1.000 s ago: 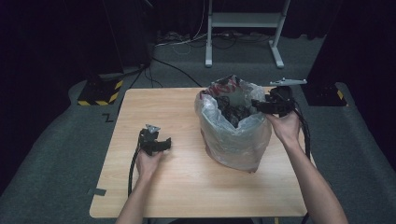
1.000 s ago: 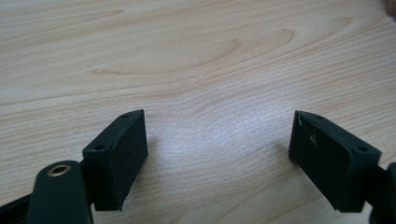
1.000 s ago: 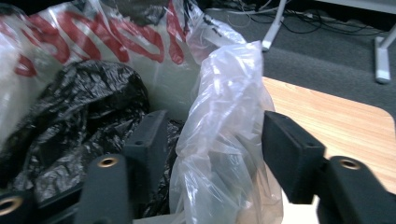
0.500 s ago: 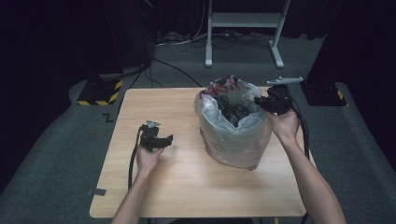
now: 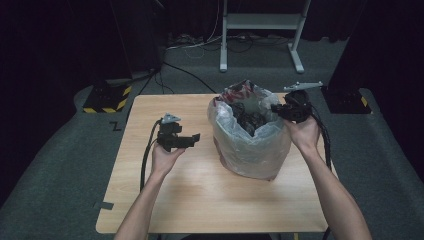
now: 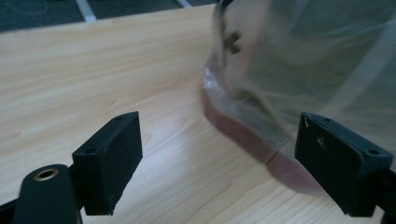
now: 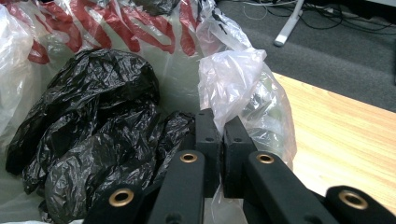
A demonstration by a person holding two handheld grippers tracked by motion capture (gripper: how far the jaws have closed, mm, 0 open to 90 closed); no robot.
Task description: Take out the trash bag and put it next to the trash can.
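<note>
While right tool pinches bag rim, left tool gapes empty.

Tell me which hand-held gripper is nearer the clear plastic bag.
Right. The right hand-held gripper is shut on the clear plastic bag rim; the left hand-held gripper hangs open beside it, apart.

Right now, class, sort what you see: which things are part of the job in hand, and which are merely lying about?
In the job:
- clear plastic bag, its rim pinched by the right gripper
- black crumpled plastic inside the bag
- left gripper, open, beside the bag
- wooden table

Lying about:
- white metal stand
- floor cables
- yellow-and-black striped block
</note>
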